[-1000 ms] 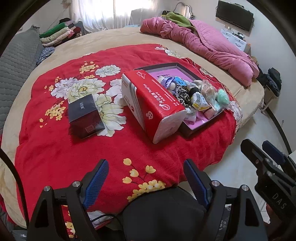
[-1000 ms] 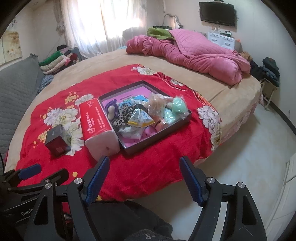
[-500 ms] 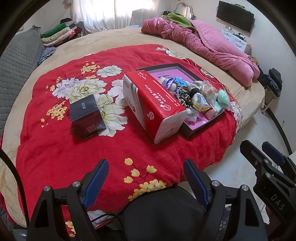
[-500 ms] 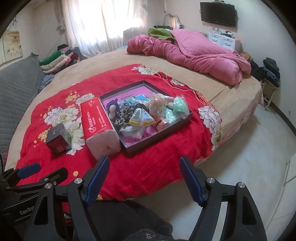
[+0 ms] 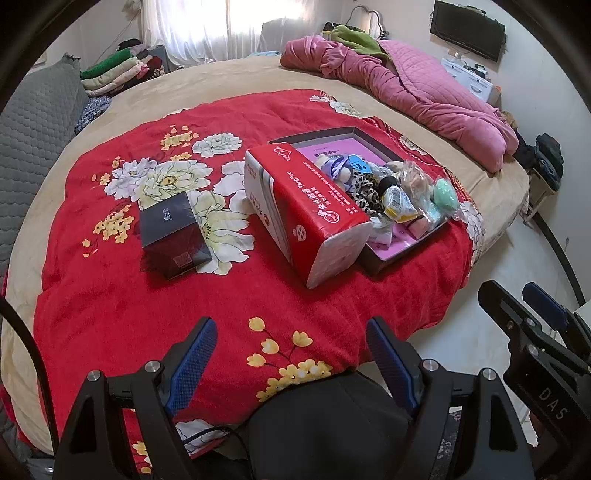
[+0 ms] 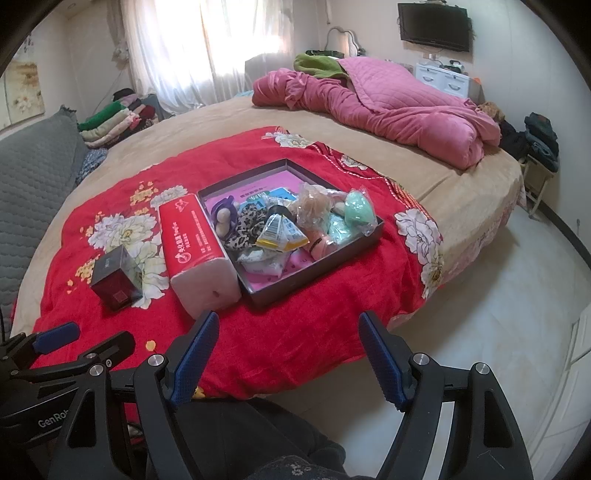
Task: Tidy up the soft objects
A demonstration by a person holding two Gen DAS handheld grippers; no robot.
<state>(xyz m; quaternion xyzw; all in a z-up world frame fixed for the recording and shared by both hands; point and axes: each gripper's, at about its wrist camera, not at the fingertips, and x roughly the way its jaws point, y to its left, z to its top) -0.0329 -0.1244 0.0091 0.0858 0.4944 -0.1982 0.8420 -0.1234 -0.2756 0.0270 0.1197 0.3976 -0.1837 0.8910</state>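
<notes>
A dark tray [image 6: 332, 263] with a pink floor sits on the red flowered blanket [image 6: 295, 332] and holds several small soft items: a leopard-print piece [image 6: 245, 225], a mint puff [image 6: 357, 211], a yellow packet [image 6: 280, 233]. A red tissue pack [image 6: 195, 243] lies against the tray's left side; it also shows in the left wrist view [image 5: 303, 210]. A dark red box [image 5: 171, 230] lies further left. My left gripper [image 5: 291, 350] and right gripper [image 6: 288, 350] are both open and empty, held low at the near edge of the bed, apart from everything.
A rumpled pink quilt [image 6: 388, 110] lies at the bed's far right. Folded clothes [image 6: 118, 118] are stacked at the back left beside a grey quilted cushion [image 6: 33, 177]. Pale floor [image 6: 498, 314] lies right of the bed. A TV [image 6: 434, 26] hangs on the far wall.
Both views have shifted very slightly; the objects sit a touch lower in frame. Nothing on the bed has moved and both grippers stay open.
</notes>
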